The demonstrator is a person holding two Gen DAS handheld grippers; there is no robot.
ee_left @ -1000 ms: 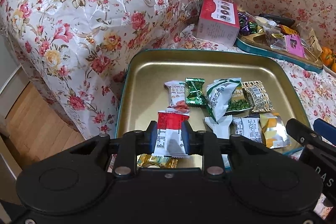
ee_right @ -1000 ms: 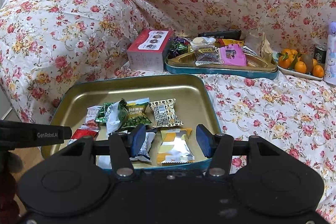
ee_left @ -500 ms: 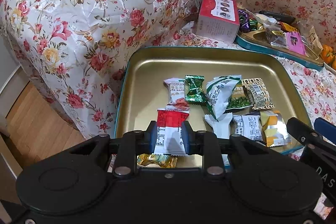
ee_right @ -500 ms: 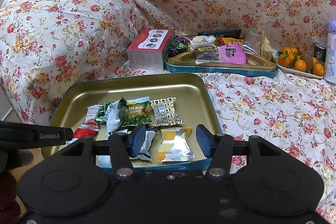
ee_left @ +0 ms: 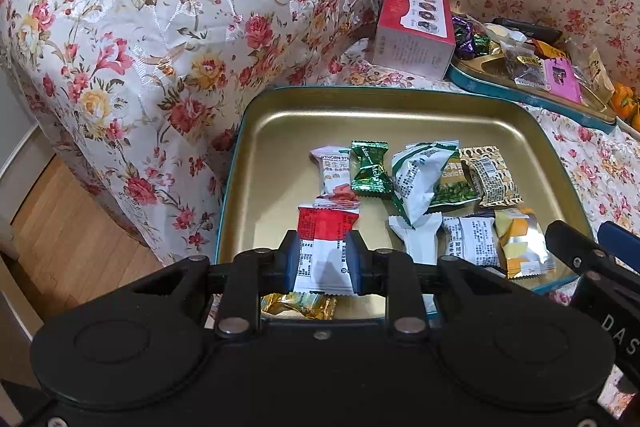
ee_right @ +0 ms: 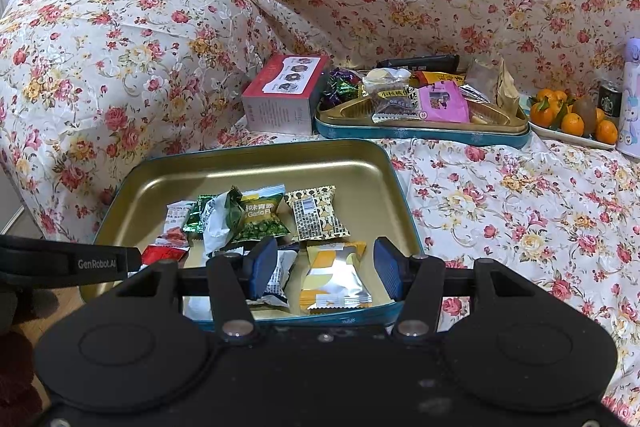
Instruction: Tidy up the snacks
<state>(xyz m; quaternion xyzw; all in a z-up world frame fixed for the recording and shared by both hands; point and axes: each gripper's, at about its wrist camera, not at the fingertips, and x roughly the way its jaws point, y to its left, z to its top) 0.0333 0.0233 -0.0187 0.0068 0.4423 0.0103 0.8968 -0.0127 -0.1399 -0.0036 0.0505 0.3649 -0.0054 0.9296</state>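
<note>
A gold tray with a teal rim [ee_left: 280,131] [ee_right: 240,179] lies on the flowered sofa cover and holds several wrapped snacks. My left gripper [ee_left: 323,259] is shut on a red and white packet [ee_left: 326,231] over the tray's near left part, and a gold candy [ee_left: 298,305] lies beneath it. My right gripper [ee_right: 326,269] stands open above the tray's near right edge. A yellow and silver packet [ee_right: 334,279] lies flat in the tray between its blue pads [ee_right: 264,267] without touching them. Green packets [ee_right: 256,217] and a patterned one [ee_right: 318,213] lie mid-tray.
A red box [ee_right: 284,95] stands behind the tray. Beside it a second teal tray [ee_right: 420,133] carries more snacks, then a plate of oranges [ee_right: 572,121] and a pale bottle [ee_right: 630,95]. The sofa arm [ee_left: 160,27] rises at left, with wood floor [ee_left: 60,227] below.
</note>
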